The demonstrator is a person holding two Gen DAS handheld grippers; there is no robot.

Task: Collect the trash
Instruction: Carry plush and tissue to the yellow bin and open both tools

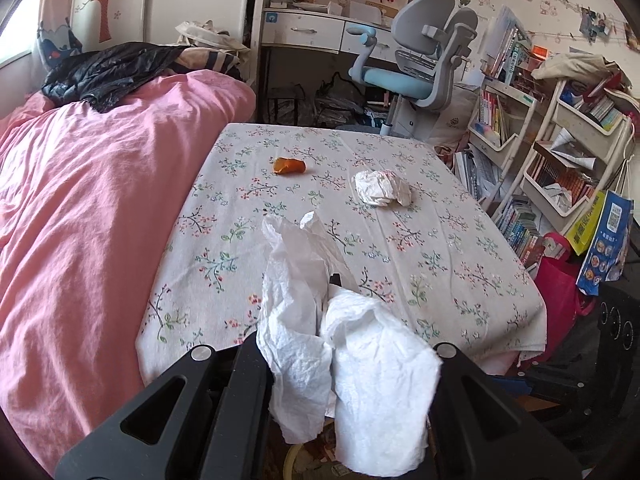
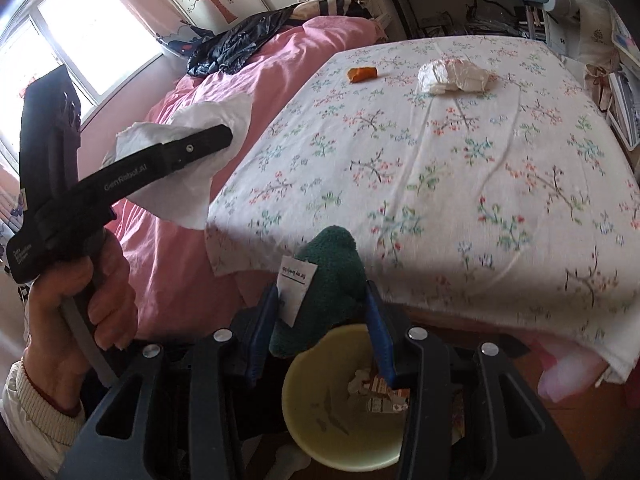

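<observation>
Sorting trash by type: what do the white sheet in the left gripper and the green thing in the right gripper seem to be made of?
White sheet: looks like soft tissue paper, matte, with dimpled texture and limp creases. Green thing: probably fuzzy knit or fleece fabric, nubby and dull, with a white paper tag.

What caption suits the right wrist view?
Right gripper holds a green sock above the yellowish bin; left gripper holds white tissue.

Black tool (image 2: 224, 136), silver screws, cream cuff (image 2: 38, 404)
</observation>
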